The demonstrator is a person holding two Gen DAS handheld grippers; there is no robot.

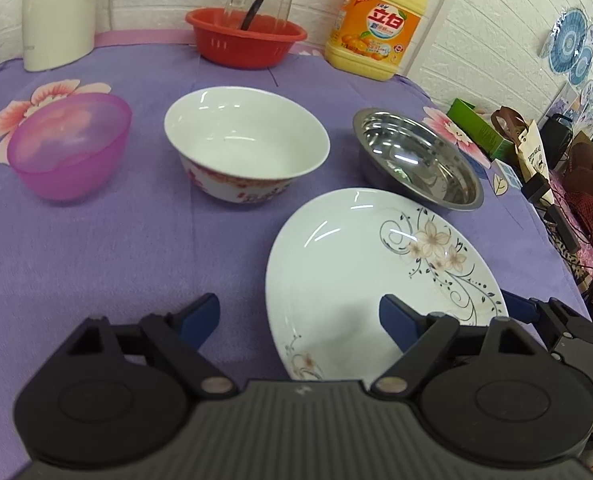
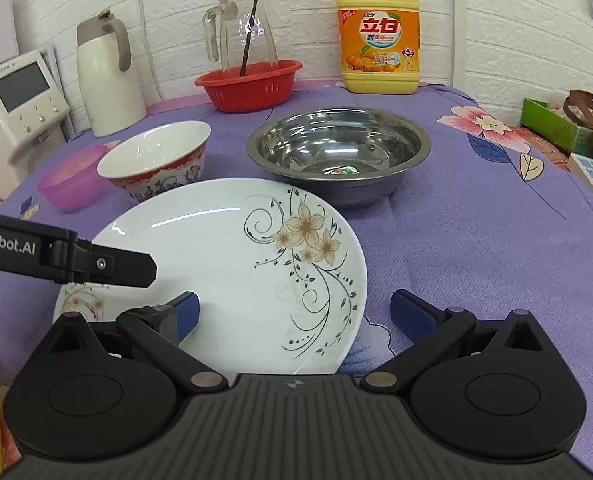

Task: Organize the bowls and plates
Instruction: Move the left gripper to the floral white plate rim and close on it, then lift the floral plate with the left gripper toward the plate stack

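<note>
Both grippers (image 1: 298, 322) (image 2: 294, 312) gape open over the flat-lying, face-up flowered plate (image 2: 224, 264), bowls behind.

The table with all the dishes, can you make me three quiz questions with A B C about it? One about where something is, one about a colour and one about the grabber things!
1. What sits nearest the hand-held grippers?
A. pink bowl
B. flowered plate
C. red basket

2. What colour is the soap bottle?
A. yellow
B. green
C. blue

3. How are the two hand-held grippers?
A. both shut on the plate
B. one open, one shut
C. both open, holding nothing

Answers:
1 B: the flowered plate lies just ahead of the right hand-held gripper, in front of the steel bowl.
2 A: the soap bottle is yellow with an orange label.
3 C: the fingers of the left hand-held gripper and of the right are spread, with nothing gripped between.
</note>
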